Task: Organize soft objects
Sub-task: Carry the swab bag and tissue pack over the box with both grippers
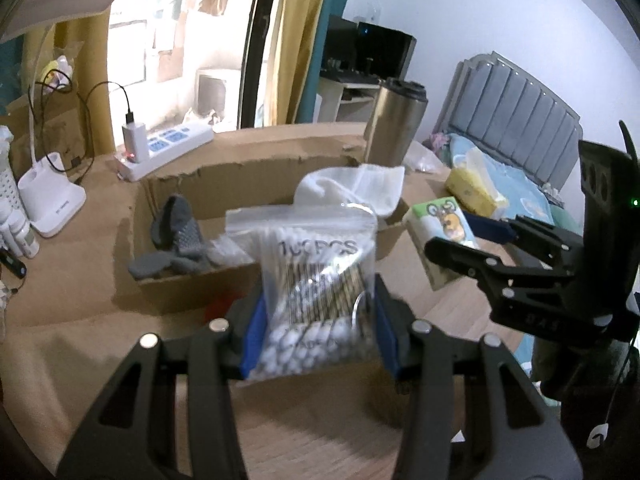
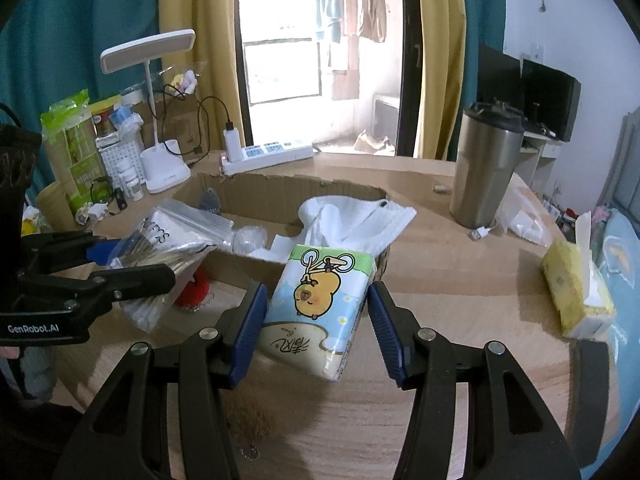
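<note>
Your left hand-held gripper [image 1: 318, 332] is clamped on a clear zip bag of cotton swabs [image 1: 316, 288], its blue pads pressed against both sides of the bag. The bag is held up off the bench [image 1: 72, 320], in front of the low cardboard box [image 1: 188, 284]. In the right wrist view the same bag [image 2: 168, 256] shows at the left, pinched between the left gripper's black fingers, just above a small red thing [image 2: 194, 292] on the bench that is too hidden to make out.

Your right hand-held gripper [image 2: 316, 328] is clamped on a small pack of tissues [image 2: 320, 308] printed with a cartoon animal on a bicycle. The pack sits tilted between the blue pads, clear of the bench and near the box's front right corner. From the left wrist view this pack [image 1: 444, 228] appears to the right of the swab bag, the two apart.

Inside the box lie a white sock [image 2: 352, 220] at the right and grey socks [image 1: 176, 236] at the left. Behind the box stand a steel tumbler [image 2: 484, 172], a white power strip [image 2: 268, 156] and a desk lamp [image 2: 160, 120]. A yellow pack of tissues [image 2: 576, 292] rests at the bench's right edge.
</note>
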`<action>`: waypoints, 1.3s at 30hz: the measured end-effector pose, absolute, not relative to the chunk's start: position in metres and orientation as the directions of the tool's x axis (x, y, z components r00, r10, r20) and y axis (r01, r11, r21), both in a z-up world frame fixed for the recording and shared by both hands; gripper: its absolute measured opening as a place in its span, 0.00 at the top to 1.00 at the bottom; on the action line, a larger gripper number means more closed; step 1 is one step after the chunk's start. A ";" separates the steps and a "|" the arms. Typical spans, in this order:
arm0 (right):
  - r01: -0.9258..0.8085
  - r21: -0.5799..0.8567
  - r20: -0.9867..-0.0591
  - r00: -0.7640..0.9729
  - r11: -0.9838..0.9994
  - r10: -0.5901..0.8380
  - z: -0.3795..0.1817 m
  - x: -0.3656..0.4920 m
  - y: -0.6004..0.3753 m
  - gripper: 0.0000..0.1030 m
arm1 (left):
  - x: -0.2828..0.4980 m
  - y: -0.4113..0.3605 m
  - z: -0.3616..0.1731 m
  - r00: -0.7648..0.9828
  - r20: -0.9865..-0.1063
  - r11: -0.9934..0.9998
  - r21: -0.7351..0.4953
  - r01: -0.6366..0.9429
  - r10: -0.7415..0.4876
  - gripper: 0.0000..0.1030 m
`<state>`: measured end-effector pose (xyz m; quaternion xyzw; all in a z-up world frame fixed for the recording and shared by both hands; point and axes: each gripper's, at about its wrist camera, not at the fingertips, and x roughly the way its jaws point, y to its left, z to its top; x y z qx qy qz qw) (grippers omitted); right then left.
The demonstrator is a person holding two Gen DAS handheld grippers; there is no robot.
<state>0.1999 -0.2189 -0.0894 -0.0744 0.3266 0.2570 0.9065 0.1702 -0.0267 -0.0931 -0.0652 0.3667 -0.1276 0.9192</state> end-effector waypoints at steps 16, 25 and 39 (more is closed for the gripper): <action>-0.534 0.037 -0.603 0.662 0.845 0.445 -0.078 0.222 -0.226 0.46 | 0.190 -0.024 -0.080 0.726 -0.632 0.962 -0.214 0.172 -0.270 0.53; -0.556 0.050 -0.597 0.650 0.830 0.471 -0.080 0.242 -0.230 0.46 | 0.206 -0.028 -0.080 0.734 -0.629 0.964 -0.223 0.144 -0.255 0.53; -0.566 0.087 -0.591 0.633 0.820 0.500 -0.086 0.271 -0.230 0.46 | 0.235 -0.033 -0.084 0.737 -0.632 0.967 -0.226 0.118 -0.238 0.53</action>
